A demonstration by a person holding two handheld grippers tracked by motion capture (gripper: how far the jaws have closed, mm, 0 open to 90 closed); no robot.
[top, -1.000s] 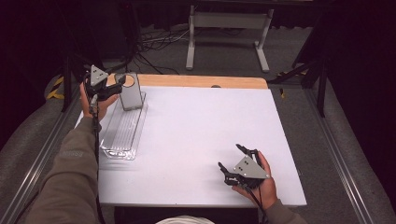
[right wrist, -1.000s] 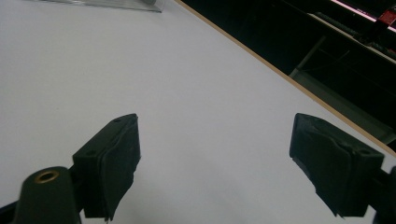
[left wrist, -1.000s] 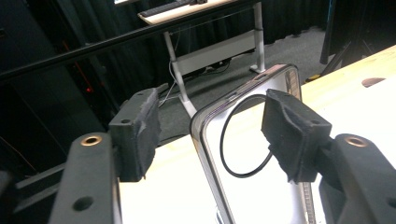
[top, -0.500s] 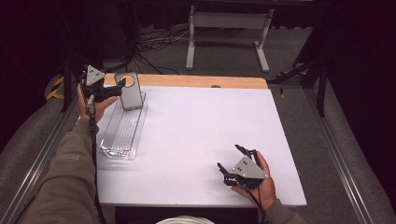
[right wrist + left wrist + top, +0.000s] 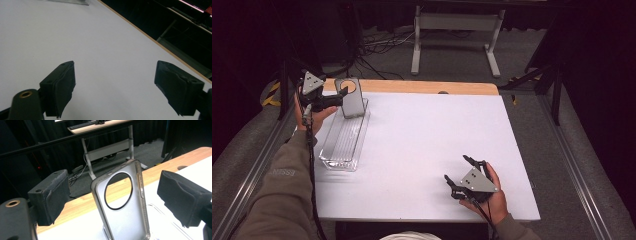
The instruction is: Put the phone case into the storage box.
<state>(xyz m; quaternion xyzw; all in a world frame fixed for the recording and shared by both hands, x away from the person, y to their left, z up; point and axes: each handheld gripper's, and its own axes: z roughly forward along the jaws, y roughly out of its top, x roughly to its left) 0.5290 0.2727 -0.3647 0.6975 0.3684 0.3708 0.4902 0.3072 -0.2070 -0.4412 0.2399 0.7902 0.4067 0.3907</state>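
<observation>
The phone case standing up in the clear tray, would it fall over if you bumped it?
Probably yes. The phone case stands tall and thin on its narrow end in the clear tray, so a small nudge would likely tip it. With a big round hole through its thin shell, it looks light. Its smooth, shiny sides might slip between the jaws of the left gripper, which stand apart from it.

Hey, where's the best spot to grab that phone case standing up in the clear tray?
Probably the phone case by its two long side edges, below the round cutout, coming from the left gripper side. It stands upright and thin in the clear tray, so the edges face the open jaws.
</observation>
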